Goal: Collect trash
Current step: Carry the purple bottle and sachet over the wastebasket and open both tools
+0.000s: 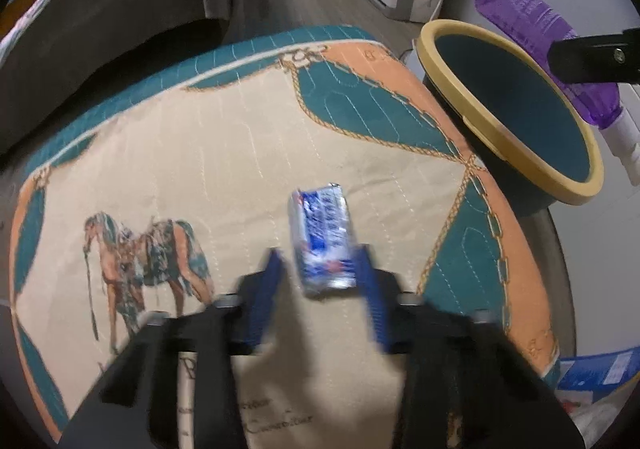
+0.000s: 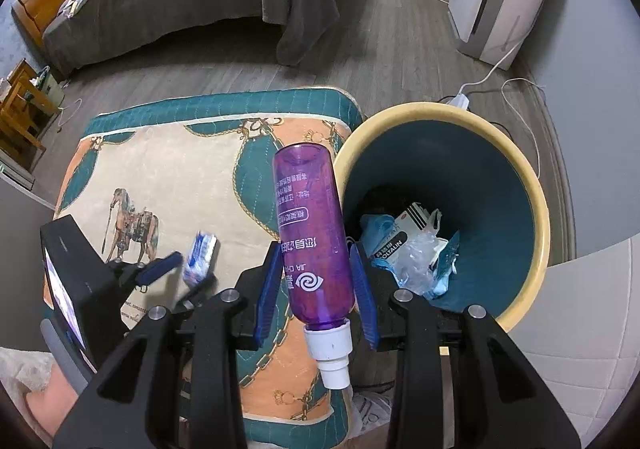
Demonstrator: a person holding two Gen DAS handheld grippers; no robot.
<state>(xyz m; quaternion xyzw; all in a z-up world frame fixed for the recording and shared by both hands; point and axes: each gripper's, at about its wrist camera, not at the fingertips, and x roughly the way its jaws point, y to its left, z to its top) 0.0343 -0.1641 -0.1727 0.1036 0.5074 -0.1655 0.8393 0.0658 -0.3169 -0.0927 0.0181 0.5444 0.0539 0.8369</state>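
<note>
With the right gripper (image 2: pixel 316 289) clamped on the purple plastic bottle (image 2: pixel 312 233), the left gripper (image 1: pixel 320 273), fingers apart around the blue-white foil packet (image 1: pixel 322 237), should squeeze it squarely mid-body before lifting toward the yellow-rimmed teal bin (image 2: pixel 536 185).

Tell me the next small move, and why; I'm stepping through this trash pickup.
Probably carry the purple bottle sideways over the bin and let go. The right gripper is shut on it, neck down, beside the bin's rim, and the bin already holds wrappers. The left gripper straddles the blue packet on the mat; that can follow.
</note>
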